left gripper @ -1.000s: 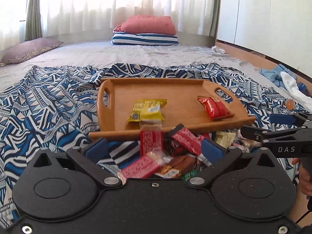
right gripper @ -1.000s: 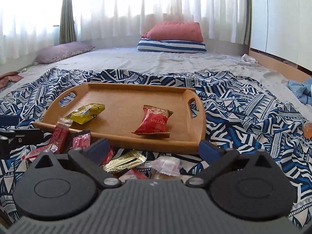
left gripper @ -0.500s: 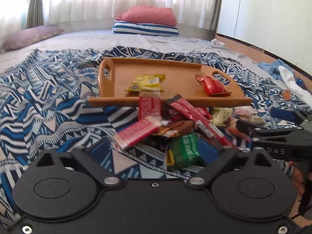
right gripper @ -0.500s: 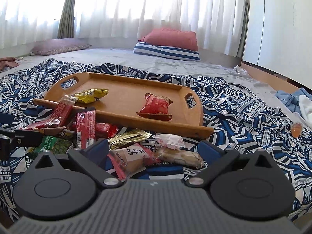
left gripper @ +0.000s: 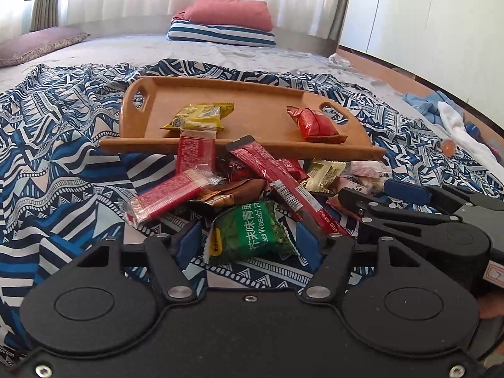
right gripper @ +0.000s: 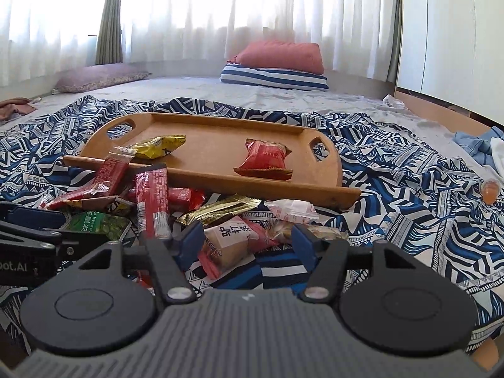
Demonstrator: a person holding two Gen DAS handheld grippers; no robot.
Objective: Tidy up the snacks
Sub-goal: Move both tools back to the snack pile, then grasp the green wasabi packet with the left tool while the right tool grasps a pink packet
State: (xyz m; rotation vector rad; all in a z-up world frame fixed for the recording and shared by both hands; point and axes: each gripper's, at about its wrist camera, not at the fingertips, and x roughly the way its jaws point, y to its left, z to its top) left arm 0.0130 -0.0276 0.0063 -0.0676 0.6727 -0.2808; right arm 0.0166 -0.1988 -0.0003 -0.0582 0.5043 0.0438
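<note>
A blue-and-white patterned cloth point(left gripper: 63, 163) covers the bed. On it lies an oblong wooden tray with cut-out handles point(left gripper: 252, 119), carrying a yellow snack packet point(left gripper: 201, 116) and a red snack packet point(left gripper: 315, 123). A heap of wrapped snacks point(left gripper: 245, 182) crowds the tray's near rim, one red bar leaning on it. The left hand-held gripper point(left gripper: 249, 241) has been closing around a green wasabi-pea packet point(left gripper: 252, 236); pad contact is unclear. The right hand-held gripper point(right gripper: 245, 242), also closing, straddles a pink-and-beige packet point(right gripper: 230, 245), partly hidden.
</note>
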